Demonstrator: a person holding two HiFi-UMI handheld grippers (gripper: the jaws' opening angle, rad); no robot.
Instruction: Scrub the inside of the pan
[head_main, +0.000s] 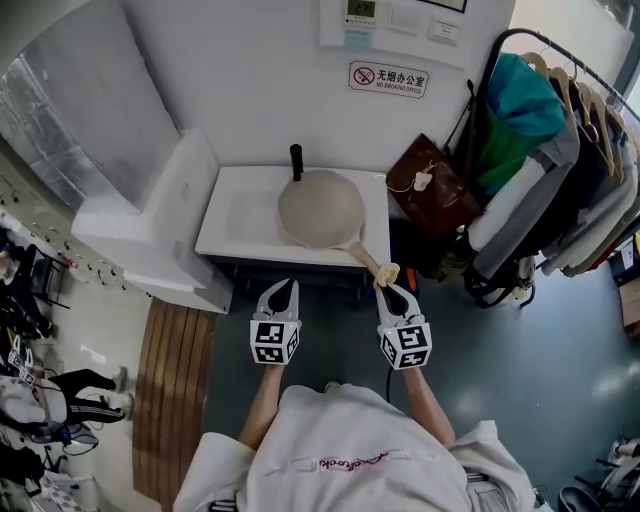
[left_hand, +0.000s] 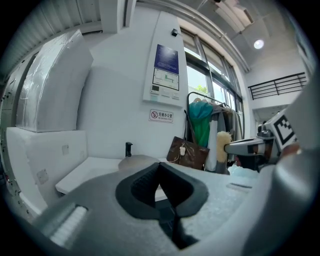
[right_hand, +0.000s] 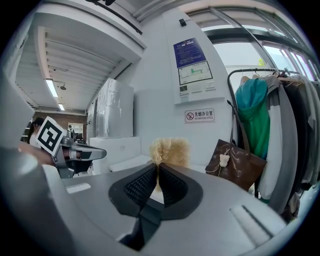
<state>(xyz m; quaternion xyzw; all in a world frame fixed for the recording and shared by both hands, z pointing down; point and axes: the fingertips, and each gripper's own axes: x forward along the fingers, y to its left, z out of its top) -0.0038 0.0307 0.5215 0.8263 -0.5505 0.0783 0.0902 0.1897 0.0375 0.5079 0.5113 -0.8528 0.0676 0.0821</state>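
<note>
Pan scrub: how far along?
Done: right gripper is shut on the brush. In hand: brush is near the pan handle's end, not over its bowl; left gripper is shut, empty, short of the counter. Left: all scrubbing inside.

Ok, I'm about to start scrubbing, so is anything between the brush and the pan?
Nothing visible. The right gripper holds the brush just off the table's front edge, by the end of the pan's handle. The black post stands behind the pan, out of the path.
</note>
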